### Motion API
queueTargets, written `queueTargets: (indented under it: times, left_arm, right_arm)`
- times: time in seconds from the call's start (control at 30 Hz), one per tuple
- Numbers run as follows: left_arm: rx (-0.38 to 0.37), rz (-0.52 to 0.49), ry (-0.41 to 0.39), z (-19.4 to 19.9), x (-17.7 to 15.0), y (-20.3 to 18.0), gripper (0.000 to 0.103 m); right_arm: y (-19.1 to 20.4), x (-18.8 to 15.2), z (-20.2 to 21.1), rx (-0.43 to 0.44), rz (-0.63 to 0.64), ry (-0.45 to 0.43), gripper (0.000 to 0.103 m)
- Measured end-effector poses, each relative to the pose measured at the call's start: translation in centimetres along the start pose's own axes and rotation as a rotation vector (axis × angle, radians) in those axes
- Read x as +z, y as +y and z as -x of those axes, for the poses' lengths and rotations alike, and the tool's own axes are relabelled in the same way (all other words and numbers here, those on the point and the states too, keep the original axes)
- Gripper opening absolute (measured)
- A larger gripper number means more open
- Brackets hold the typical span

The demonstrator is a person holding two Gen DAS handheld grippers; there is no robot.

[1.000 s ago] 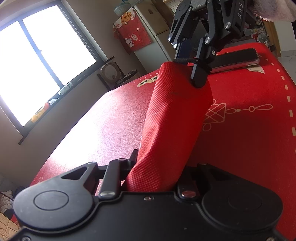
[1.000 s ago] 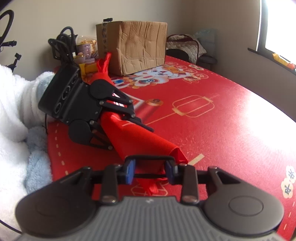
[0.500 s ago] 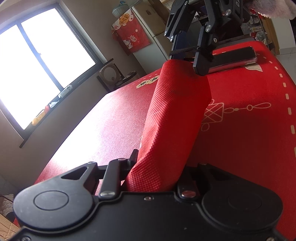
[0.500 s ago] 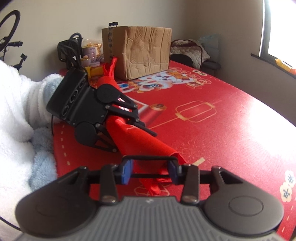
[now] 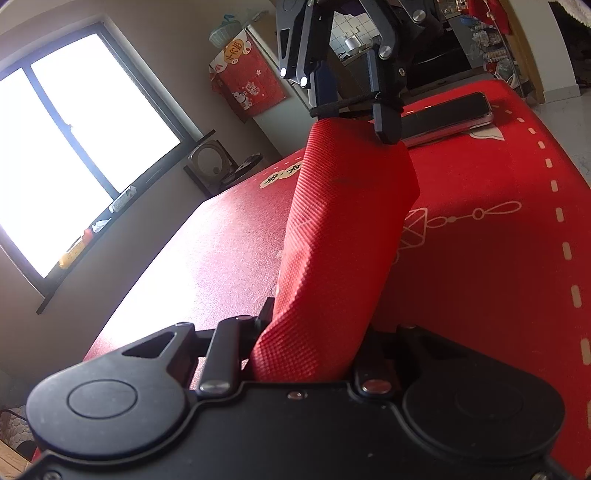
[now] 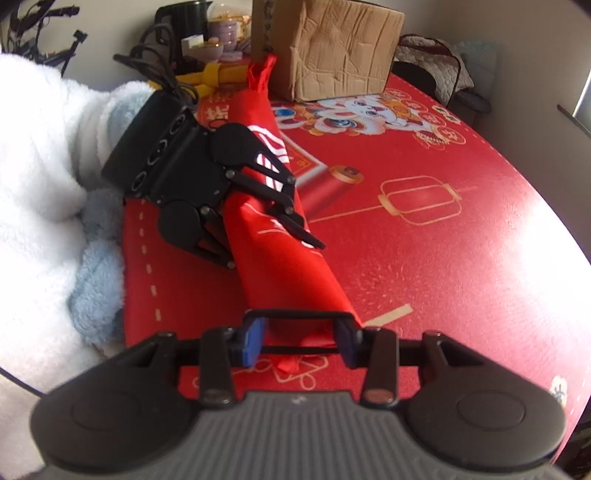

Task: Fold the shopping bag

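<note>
**Shopping bag: rolled bundle held between both grippers, above the table**

The shopping bag [image 6: 280,221], red woven fabric, is gathered into a long roll and spans the gap between my two grippers above the red printed tablecloth [image 6: 461,258]. My left gripper [image 6: 291,218] clamps the roll around its middle, jaws narrow and pressed on the fabric. My right gripper [image 6: 299,332] straddles the near end of the roll; its blue pads [image 6: 255,341] stand partly apart with the fabric between them, and I cannot tell whether they press on it.

Procedure for the step in hand, as I judge it: the roll is being tightened or tidied.
1. Keep the left grip firm so the roll does not unwind.
2. Seat the right pads squarely on the end before any twist or pull.
3. Tuck in the loose red tail hanging below the right jaws; the far tip [image 6: 260,74] also sticks out.

Surroundings: a smartphone [image 5: 447,116] lies on the cloth beyond the bag in the left wrist view. A cardboard box [image 6: 332,48] stands at the far table edge, with a black kettle [image 6: 181,14] and cables beside it. A fleecy white sleeve [image 6: 40,177] sits just beside the left gripper and could catch on the linkage.
</note>
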State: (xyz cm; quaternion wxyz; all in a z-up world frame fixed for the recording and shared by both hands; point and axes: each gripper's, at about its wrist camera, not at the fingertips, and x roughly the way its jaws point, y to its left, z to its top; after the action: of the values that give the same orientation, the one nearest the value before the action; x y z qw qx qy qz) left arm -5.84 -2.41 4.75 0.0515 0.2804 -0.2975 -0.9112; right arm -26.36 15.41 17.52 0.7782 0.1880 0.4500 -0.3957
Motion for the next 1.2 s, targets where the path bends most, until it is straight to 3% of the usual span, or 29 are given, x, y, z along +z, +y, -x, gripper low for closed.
queueTargets:
  times: [0.2, 0.57, 0.8, 1.07, 1.2]
  left_arm:
    - [-0.004, -0.006, -0.012, 0.6, -0.7, -0.4, 0.021]
    - [-0.004, -0.020, -0.015, 1.0, -0.7, -1.0, 0.021]
    - [-0.001, -0.027, -0.021, 1.2, -0.7, -1.1, 0.021]
    - [0.003, 0.008, -0.049, 1.5, -0.8, -0.5, 0.021]
    - [0.017, 0.152, -0.091, 2.2, -0.8, 1.9, 0.021]
  right_arm:
    - [0.7, 1.1, -0.1, -0.020, 0.068, 0.078, 0.040]
    - [1.5, 1.3, 1.2, -0.042, 0.108, 0.081, 0.040]
    - [1.9, 1.5, -0.5, -0.048, 0.186, 0.154, 0.039]
    - [2.4, 1.6, -0.3, -0.080, 0.217, 0.130, 0.039]
    - [2.5, 1.3, 1.3, -0.126, 0.187, 0.032, 0.040]
